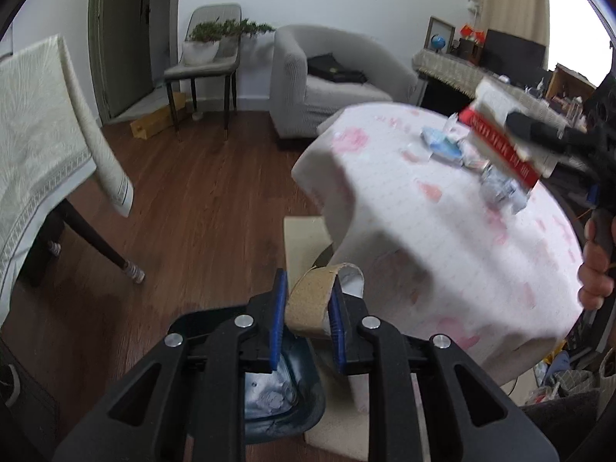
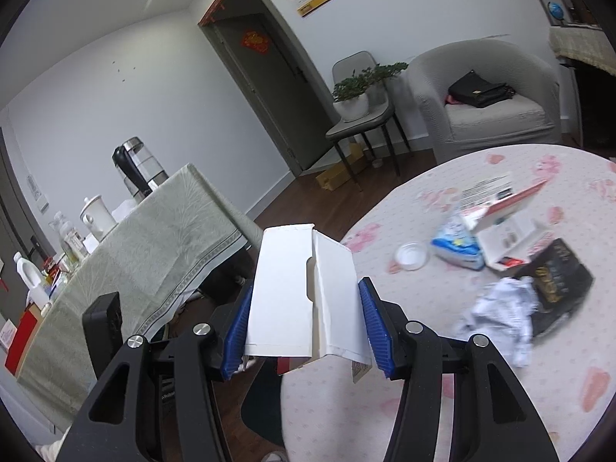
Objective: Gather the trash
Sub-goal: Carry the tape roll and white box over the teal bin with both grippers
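Observation:
My left gripper [image 1: 307,300] is shut on a flattened cardboard tube [image 1: 308,304] and holds it above a dark bin [image 1: 285,396] on the floor beside the round table [image 1: 442,231]. My right gripper [image 2: 304,319] is shut on an opened white and red carton [image 2: 300,292], held over the table's left edge; the carton shows in the left wrist view [image 1: 500,134] too. On the table [image 2: 442,404] lie crumpled paper [image 2: 500,315], a black box [image 2: 558,281], a blue packet [image 2: 454,242], a clear lid [image 2: 411,256] and an open carton [image 2: 508,223].
A second table with a green cloth [image 2: 146,246] holds a kettle [image 2: 138,169] and bottles at the left. A grey armchair [image 1: 327,81] with a black bag, a chair with a potted plant [image 1: 208,46] and a door stand at the back. A cardboard sheet [image 1: 304,246] lies on the wooden floor.

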The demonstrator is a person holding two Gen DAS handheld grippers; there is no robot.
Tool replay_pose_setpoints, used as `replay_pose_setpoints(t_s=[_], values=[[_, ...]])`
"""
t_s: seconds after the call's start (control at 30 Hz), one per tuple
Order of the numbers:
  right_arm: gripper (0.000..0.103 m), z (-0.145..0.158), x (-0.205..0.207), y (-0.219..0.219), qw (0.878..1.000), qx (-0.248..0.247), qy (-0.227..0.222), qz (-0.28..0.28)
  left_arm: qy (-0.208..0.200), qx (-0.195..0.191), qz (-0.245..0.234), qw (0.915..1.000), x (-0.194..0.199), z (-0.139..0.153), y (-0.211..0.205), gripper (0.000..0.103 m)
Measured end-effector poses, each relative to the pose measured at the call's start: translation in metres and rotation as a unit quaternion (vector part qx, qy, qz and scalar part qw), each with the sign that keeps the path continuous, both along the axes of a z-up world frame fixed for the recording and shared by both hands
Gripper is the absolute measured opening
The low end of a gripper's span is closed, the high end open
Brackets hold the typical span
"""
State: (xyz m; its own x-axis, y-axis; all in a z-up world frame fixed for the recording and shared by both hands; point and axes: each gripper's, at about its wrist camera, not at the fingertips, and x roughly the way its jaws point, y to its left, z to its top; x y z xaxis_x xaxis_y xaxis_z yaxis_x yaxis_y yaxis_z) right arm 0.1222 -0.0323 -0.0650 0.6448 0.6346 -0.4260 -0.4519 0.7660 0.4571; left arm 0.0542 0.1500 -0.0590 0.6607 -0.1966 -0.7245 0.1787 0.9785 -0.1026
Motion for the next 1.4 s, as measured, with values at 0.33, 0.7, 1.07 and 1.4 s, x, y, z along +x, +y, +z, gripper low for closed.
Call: replay_pose_setpoints(t_s=[0.33,0.7,1.07,1.4], values=[[0.054,-0.010,0.007,0.044,0.999,0.001,0.022,0.044,0.049,0.022,0.012,0.9985,0.000,-0.035,0.030,0.022],[0.054,-0.018,0.003,0.105,0.994,-0.066,0.014,0.087,0.122,0.042,0.009,0.9916,-0.001,-0.076,0.055,0.022],[0.054,-0.030,0.005,0.148,0.989,-0.093,0.020,0.113,0.150,0.053,0.015,0.9871,-0.010,-0.094,0.077,0.051],[0.054,-0.048,0.009,0.176,0.985,-0.120,0.033,0.121,0.143,0.040,0.030,0.9885,-0.016,-0.086,0.095,0.059]])
